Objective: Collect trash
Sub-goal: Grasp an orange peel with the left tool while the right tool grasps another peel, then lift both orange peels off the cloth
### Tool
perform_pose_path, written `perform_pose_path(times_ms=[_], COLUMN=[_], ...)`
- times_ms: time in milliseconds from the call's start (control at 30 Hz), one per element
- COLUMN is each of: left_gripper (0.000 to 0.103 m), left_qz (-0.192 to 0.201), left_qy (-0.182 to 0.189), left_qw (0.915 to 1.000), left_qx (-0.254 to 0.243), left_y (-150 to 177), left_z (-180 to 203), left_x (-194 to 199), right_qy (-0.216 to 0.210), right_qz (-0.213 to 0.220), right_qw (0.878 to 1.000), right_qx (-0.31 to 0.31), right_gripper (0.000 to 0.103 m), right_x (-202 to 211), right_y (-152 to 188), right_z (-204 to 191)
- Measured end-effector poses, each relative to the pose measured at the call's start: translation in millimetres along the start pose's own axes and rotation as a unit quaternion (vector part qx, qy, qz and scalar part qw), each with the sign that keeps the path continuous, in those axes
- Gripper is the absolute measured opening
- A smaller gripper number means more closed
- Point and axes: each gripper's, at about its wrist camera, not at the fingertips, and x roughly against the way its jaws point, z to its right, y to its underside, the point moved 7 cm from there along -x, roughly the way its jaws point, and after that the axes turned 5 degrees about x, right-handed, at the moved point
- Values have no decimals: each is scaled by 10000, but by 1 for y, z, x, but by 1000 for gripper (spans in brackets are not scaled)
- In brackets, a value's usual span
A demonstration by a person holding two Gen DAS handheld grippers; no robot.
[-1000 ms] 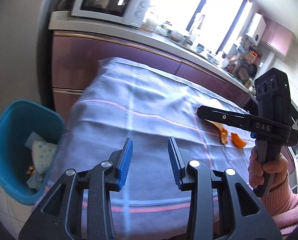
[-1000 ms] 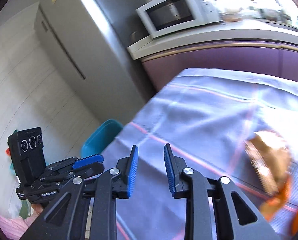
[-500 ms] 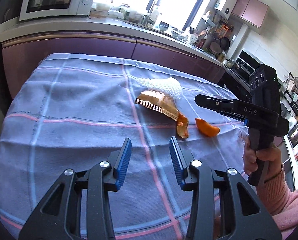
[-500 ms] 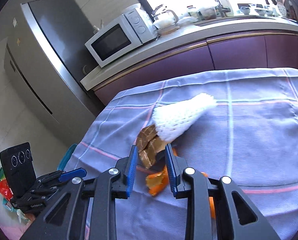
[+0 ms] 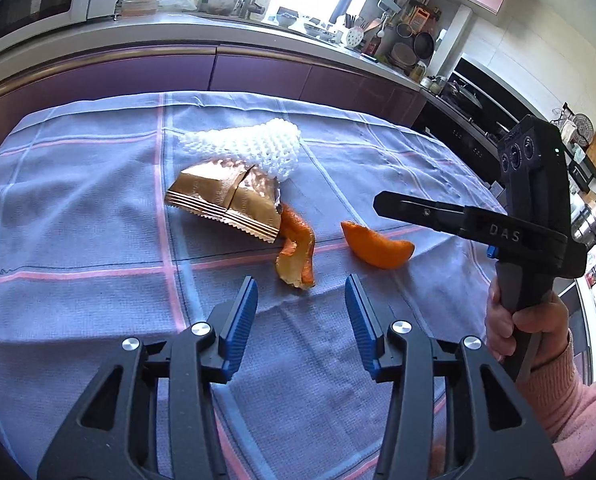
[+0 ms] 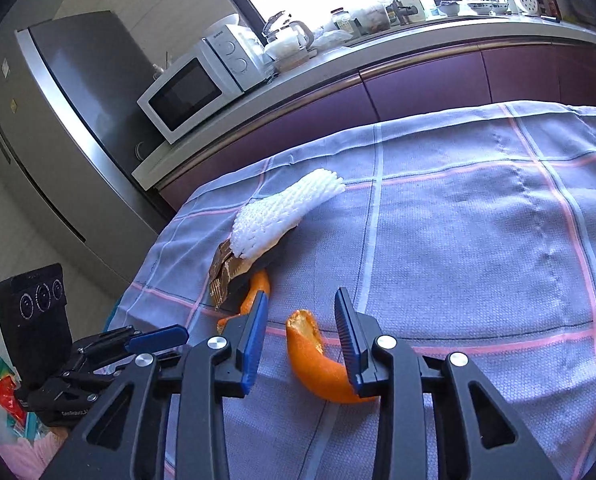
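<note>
On the blue checked tablecloth [image 5: 78, 208] lie a white foam net [image 5: 254, 148], a gold wrapper [image 5: 226, 204], a curled orange peel [image 5: 296, 250] and a second orange peel [image 5: 380, 246]. My left gripper [image 5: 301, 294] hovers just short of the curled peel, its jaws opening, nothing between them. My right gripper [image 6: 301, 312] hangs over the second peel [image 6: 318, 356], which lies between the opening jaws without the pads pressing on it. The right gripper [image 5: 382, 202] shows at the right of the left wrist view, held by a hand [image 5: 526, 328]. The left gripper [image 6: 158, 336] appears low left in the right wrist view.
A purple kitchen counter [image 5: 258, 68] runs behind the table, with a microwave [image 6: 194, 84] and crowded dishes on it. A steel fridge [image 6: 70, 152] stands left of the table. A stove [image 5: 470, 120] sits at the far right. Coloured wrappers [image 6: 6, 396] lie on the floor.
Both grippers swung from the bin side of the table over to the trash pile and opened wider. The blue bin has left the left wrist view; the peels now lie right before the fingers.
</note>
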Motion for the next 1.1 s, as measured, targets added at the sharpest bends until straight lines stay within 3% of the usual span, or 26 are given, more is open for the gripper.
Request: perform_pose_path(times_ms=[167,233,333,467,533,767,1000,1100], left_gripper=[47,47,44,21,20,13,11,10], left_qz=[-337,-354,-355,-410,-424,-372,-232,-140], left_qy=[-161,-111,-118,-125,-123,-11,117,142], left_qw=[9993,9993,9993,9990,9990,9993,9996,9997], left_qx=[51,76,78,90,77,-5,-107,-128], left_y=[-2,-4,-7,-8,-7,-2,5,9], left_z=[-1,0,1,2,4,9,13,9], left_x=[-25,-30,-33,-40,-42,-33,-7,9], right_qy=[64,107,182,148,130,89,-31,-91], right_qz=[-151,-179,-240,-275,-304,-344,-333,-324], right_qw=[9999,9998,9995,9995,9994,9992,9992,9992], right_qx=[37,61,56,72,106,159,234,231], right_gripper=[42,48,48,48,48,34,13,12], right_x=[3,5,7,8,7,7,12,13], right_y=[17,22,28,31,32,36,37,38], right_z=[7,9,15,16,14,10,0,-5])
